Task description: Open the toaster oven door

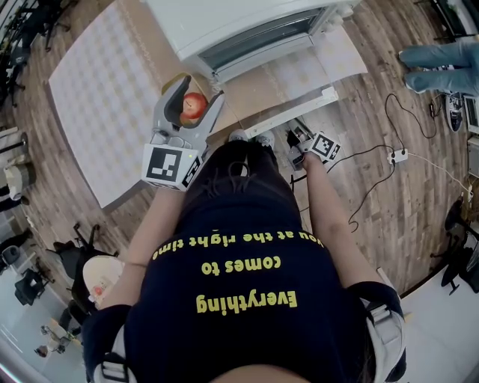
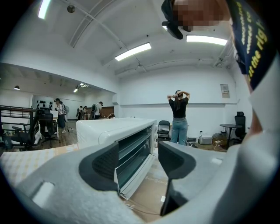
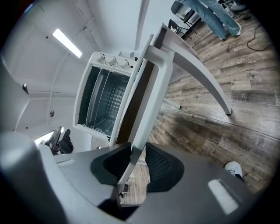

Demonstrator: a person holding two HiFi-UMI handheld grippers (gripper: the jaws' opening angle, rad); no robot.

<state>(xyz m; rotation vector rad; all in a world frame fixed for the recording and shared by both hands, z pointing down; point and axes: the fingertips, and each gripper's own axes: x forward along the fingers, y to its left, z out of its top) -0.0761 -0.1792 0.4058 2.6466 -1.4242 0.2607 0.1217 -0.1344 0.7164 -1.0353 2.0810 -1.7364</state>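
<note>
I am holding the left gripper [image 1: 196,93] over the table [image 1: 105,97]. Its jaws are standing wide apart and holding nothing. From above, a red apple [image 1: 195,105] is showing in the gap, lower down. The toaster oven [image 1: 224,19] is sitting near it, farther back on the table, with its door [image 2: 133,170] tipping part way down. The right gripper [image 3: 138,168] is hanging low beside the table, with its jaws pinching a white table bar [image 3: 148,96].

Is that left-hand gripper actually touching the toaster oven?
Apart. The left gripper view shows the left gripper with open, empty jaws, and tabletop showing between it and the toaster oven.
</note>
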